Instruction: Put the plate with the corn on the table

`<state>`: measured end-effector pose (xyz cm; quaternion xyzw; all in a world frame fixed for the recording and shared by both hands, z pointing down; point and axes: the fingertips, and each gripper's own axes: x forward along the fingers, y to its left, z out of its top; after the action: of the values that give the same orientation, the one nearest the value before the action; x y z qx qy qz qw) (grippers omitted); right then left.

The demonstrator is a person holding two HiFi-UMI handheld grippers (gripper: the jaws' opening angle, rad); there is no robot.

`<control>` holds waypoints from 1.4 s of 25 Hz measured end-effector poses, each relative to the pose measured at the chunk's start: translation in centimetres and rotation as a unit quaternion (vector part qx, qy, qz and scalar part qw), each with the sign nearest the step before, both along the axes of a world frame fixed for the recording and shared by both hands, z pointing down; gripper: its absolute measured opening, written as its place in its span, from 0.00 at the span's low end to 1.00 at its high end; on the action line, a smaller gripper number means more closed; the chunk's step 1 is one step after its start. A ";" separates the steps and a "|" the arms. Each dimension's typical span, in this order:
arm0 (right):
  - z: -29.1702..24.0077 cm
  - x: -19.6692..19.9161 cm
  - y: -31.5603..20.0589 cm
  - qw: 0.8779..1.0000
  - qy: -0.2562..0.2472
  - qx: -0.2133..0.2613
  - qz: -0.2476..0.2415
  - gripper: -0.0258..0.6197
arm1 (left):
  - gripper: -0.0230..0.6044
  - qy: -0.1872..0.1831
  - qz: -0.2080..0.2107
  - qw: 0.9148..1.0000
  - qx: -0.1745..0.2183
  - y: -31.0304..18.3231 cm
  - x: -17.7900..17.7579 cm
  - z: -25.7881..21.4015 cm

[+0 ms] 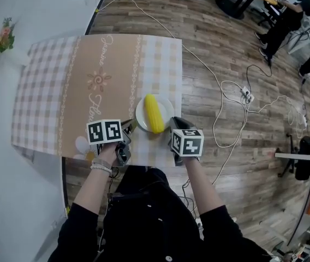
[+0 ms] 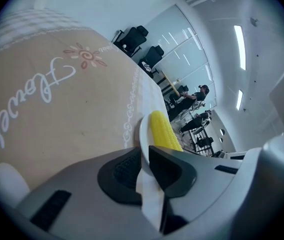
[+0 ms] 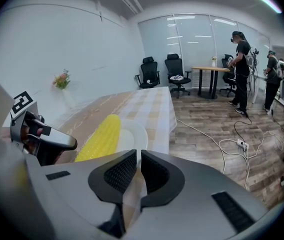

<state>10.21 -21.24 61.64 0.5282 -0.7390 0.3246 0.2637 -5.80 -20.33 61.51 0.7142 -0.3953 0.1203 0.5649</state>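
- Fingers of left gripper and right gripper clamped opposite rims of the plate.
- Plate was white and round, and carried one yellow corn cob.
- Checked tablecloth lay beneath, with wooden floor beyond.

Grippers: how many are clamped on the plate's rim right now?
2. The left gripper is shut on the plate's left rim, and the right gripper on its near right rim, as the head view shows them.

Jaws of left gripper clamped on plate rim, yellow corn on plate, tan tablecloth below
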 end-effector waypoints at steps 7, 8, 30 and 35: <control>-2.3 0.3 1.2 1.000 -0.008 0.023 0.002 0.13 | 0.07 -0.023 0.004 0.997 0.074 -0.1 0.0 -3.3; -2.9 0.3 1.3 1.000 -0.012 0.027 0.003 0.12 | 0.07 -0.024 0.005 0.996 0.085 -0.1 0.1 -3.9; -16.9 -0.3 3.1 0.982 -0.035 0.177 -0.048 0.11 | 0.06 -0.116 0.113 0.931 0.328 2.8 3.6 -17.8; -20.1 -0.9 3.5 0.973 -0.028 0.218 -0.068 0.11 | 0.06 -0.109 0.111 0.922 0.355 3.5 4.2 -20.4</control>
<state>9.27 -17.70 41.51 0.5121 -0.8331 0.1522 0.1430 -1.56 -16.86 41.16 0.8897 -0.3898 0.1110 0.2103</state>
